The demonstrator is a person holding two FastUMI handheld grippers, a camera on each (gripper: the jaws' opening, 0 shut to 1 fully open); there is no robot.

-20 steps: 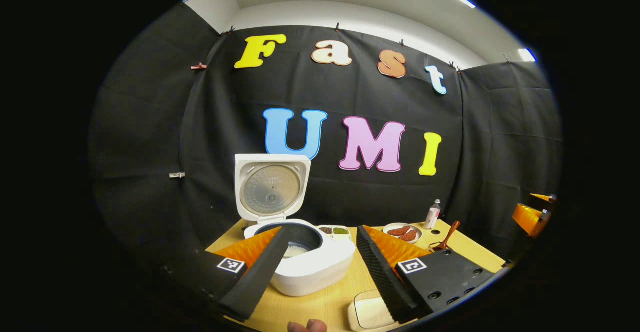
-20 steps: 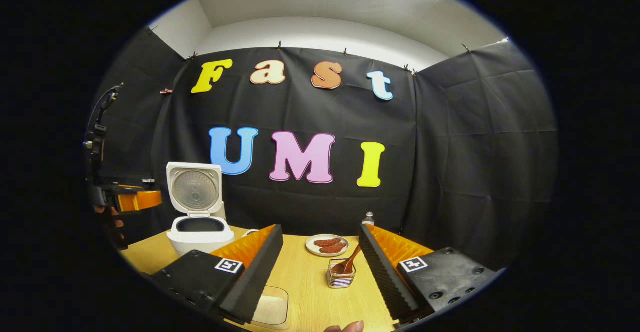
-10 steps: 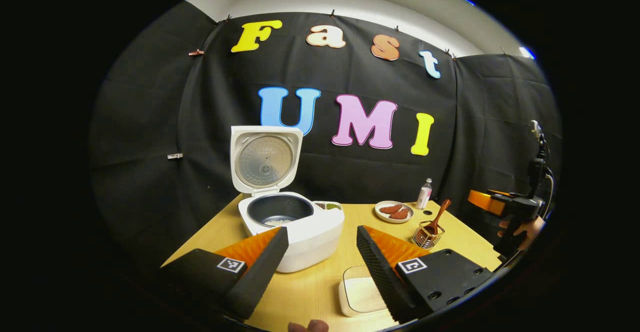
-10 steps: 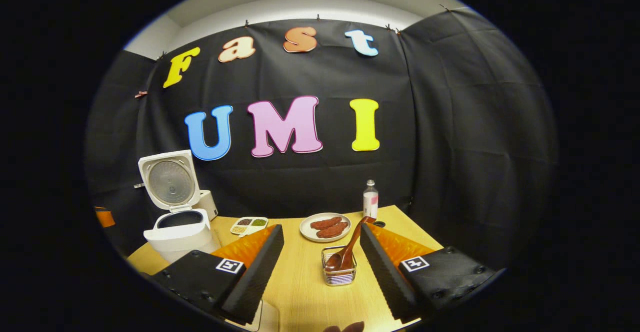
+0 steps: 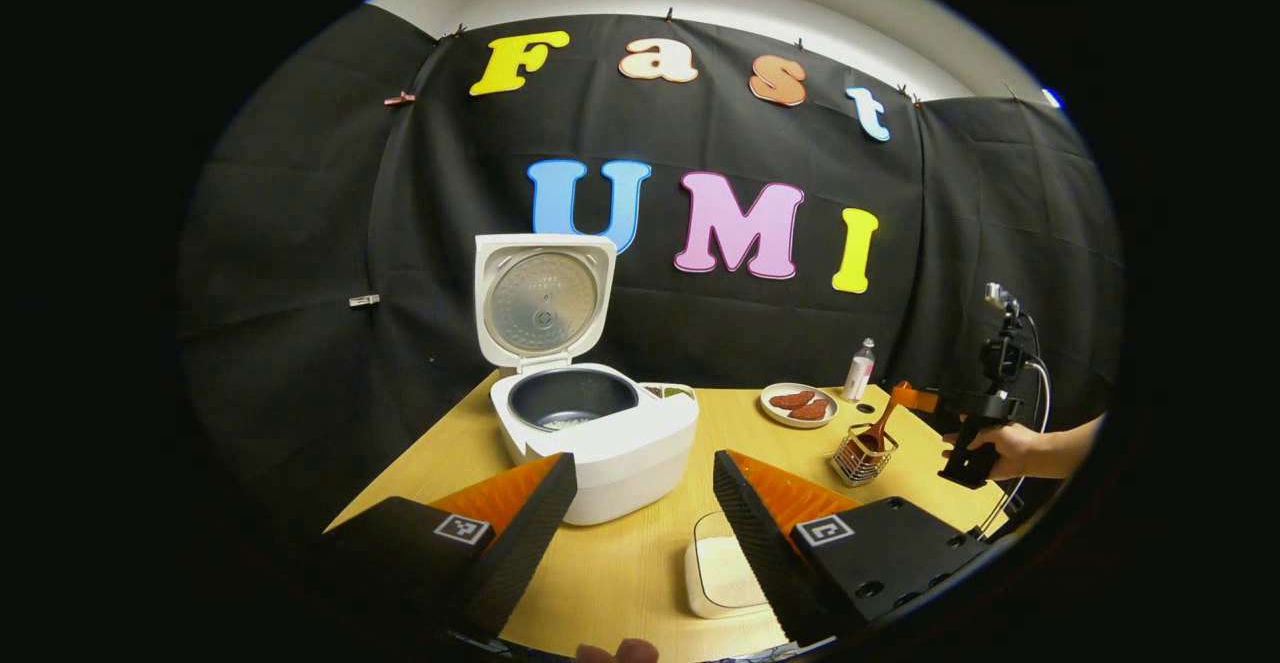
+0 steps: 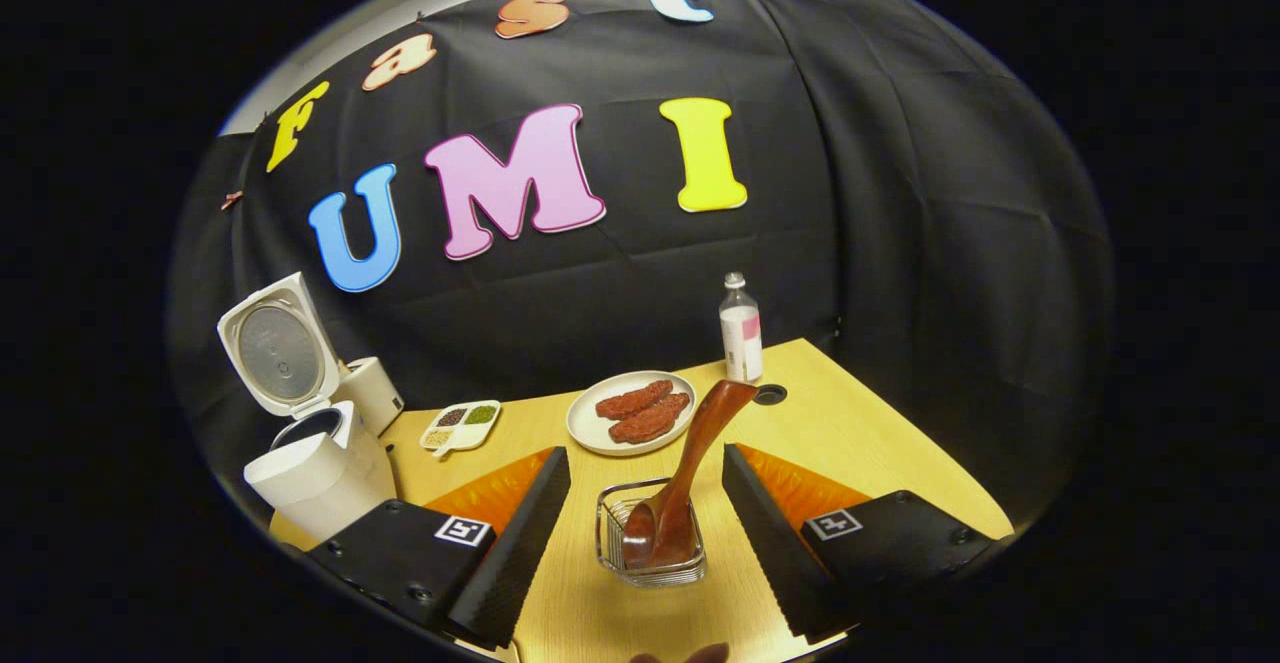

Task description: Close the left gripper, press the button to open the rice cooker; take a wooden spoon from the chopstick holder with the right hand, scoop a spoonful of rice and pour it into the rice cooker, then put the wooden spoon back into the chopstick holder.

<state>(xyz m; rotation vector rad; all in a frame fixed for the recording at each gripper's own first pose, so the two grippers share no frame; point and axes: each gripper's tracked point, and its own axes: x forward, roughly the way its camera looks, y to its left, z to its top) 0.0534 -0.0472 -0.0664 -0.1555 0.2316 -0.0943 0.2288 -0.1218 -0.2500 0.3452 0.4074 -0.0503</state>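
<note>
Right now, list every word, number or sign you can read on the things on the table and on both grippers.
No text can be read here.
bottle label: too small and blurred to read.
rice cooker lid, inner plate: faint marks, too small to read.
left gripper and right gripper: square black-and-white coded tags, a pattern, no words.

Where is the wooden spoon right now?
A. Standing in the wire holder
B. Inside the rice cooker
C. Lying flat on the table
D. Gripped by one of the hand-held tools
A: the spoon stands bowl-down in the holder, its handle leaning up between the open fingers of the right tool, which do not touch it.
</note>
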